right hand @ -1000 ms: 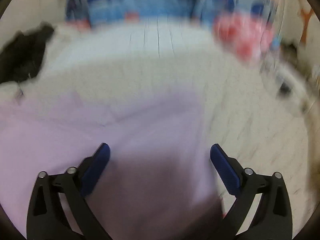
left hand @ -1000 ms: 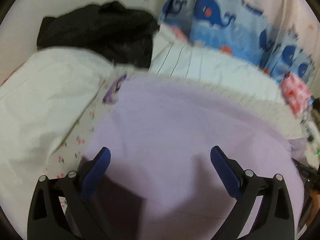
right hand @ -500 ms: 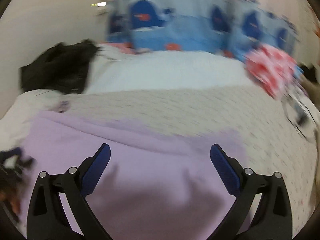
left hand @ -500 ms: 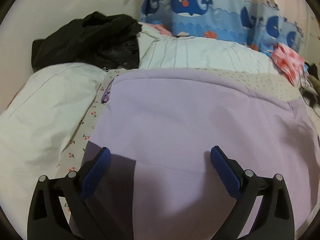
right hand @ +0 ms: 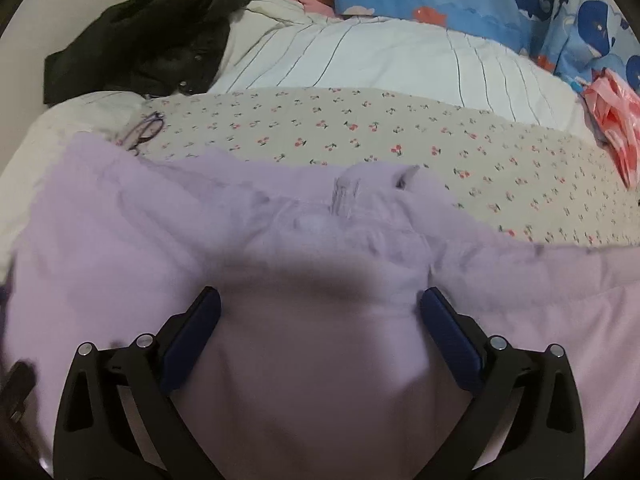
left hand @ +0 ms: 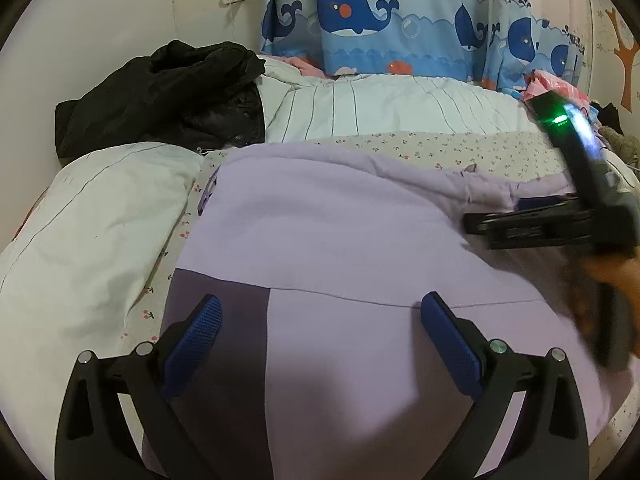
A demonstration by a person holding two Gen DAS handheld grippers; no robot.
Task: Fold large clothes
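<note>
Both tools, left tool and right tool, hover spread wide over a soft, limp lilac garment on the bed; its bunched upper-right edge looks easiest to pinch.

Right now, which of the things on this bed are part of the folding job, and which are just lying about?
In the job:
lilac garment
left claw, open
right claw, open

Just lying about:
black jacket
striped quilt
white pillow
glasses
pink bag
whale curtain

Dim indoor light; fisheye edges dark, warped; right view blurred; gripper shadows.
</note>
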